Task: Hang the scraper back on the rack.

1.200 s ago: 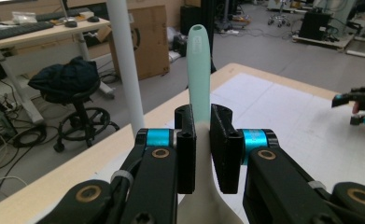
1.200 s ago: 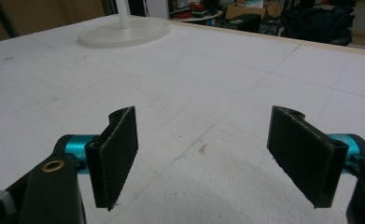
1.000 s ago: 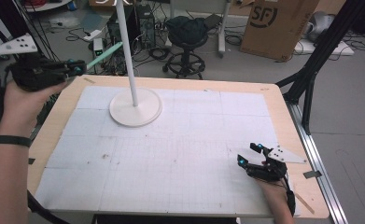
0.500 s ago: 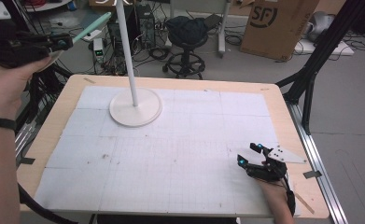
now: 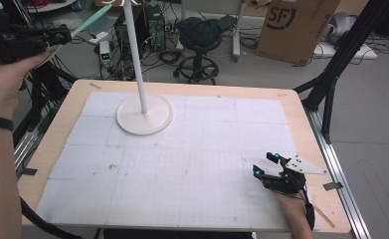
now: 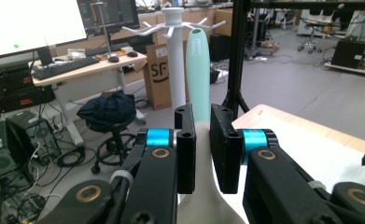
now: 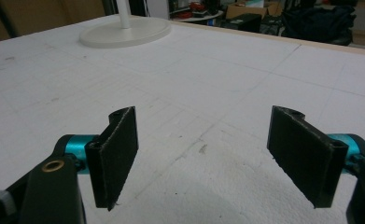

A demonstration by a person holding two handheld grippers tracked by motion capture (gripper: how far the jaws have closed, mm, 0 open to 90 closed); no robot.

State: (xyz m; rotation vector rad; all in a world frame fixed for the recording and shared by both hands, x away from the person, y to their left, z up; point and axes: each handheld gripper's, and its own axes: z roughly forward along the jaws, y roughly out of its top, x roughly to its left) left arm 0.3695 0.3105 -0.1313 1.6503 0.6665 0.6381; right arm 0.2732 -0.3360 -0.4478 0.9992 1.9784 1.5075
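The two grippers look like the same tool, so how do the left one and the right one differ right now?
The left gripper is shut on a long mint-green handle; the right gripper is open and holds nothing. The left gripper is raised off the table's left side, pointing toward a white stand; the right gripper sits low over the table's near right corner. Both have flat black jaws with blue fittings, and a hand holds each.

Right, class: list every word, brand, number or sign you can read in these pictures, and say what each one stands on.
"SF": printed on the cardboard box on the floor beyond the table, and readable again on it in the left gripper view.
Small label on the mint-green handle in the left gripper: too blurred to read.
Monitor screen: nothing legible.
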